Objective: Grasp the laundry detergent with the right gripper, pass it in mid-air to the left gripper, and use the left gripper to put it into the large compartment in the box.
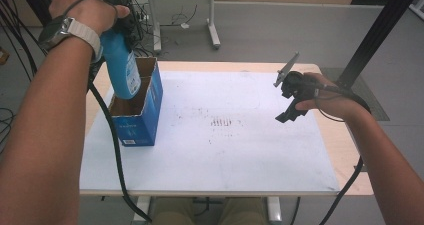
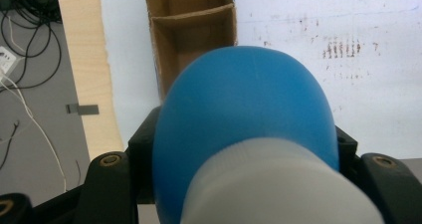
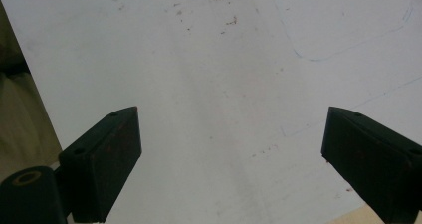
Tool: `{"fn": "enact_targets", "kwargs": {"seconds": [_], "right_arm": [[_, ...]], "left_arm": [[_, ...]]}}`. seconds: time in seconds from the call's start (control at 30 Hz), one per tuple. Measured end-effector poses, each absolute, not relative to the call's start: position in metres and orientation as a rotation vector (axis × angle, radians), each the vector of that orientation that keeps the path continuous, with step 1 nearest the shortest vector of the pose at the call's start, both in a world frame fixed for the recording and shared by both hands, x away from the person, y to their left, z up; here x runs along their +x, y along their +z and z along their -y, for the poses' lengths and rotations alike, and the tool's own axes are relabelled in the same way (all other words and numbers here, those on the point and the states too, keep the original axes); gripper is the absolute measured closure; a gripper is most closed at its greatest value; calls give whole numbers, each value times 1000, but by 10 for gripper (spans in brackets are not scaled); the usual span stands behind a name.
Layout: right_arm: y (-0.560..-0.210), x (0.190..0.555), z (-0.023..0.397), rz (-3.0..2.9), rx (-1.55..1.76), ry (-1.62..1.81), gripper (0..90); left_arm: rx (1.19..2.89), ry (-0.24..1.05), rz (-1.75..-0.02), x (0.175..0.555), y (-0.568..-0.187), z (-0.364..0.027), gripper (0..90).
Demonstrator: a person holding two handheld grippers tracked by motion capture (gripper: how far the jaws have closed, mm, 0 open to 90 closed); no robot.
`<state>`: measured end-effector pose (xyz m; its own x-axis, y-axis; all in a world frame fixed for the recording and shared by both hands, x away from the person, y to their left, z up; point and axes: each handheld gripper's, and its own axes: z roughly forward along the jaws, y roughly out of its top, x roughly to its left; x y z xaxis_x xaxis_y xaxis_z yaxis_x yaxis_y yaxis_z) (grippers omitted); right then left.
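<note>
A: Far left, the left gripper (image 1: pixel 117 15) is pinching the blue bottle (image 1: pixel 122 67) near its white cap, bottle hanging base-down over the cardboard box (image 1: pixel 145 116) at the worktop's (image 1: pixel 240 155) left edge.

B: The risk, I'd say, is that divider (image 2: pixel 191 15). In the left gripper view the box has two compartments, and the bottle looks almost as wide as one.

A: So if it drops off-centre, the base could catch the divider or wall and tip the box.

B: Or the smooth bottle slides in the grip.

A: Over right, the right gripper (image 1: pixel 290 97) hovers above the bare worktop, jaws spread, holding nothing.

B: Too far off to steady the box.
</note>
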<state>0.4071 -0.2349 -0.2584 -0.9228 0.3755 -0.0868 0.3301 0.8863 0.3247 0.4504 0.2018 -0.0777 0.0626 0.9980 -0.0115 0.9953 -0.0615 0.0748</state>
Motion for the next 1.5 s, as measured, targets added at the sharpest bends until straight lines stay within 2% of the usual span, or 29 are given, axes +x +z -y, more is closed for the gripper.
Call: {"fn": "enact_targets", "kwargs": {"seconds": [1.5], "right_arm": [[-266,410,235,-2914,584,450,87]], "left_arm": [[2233,63,-2112,468,-140,-220,386]]}}
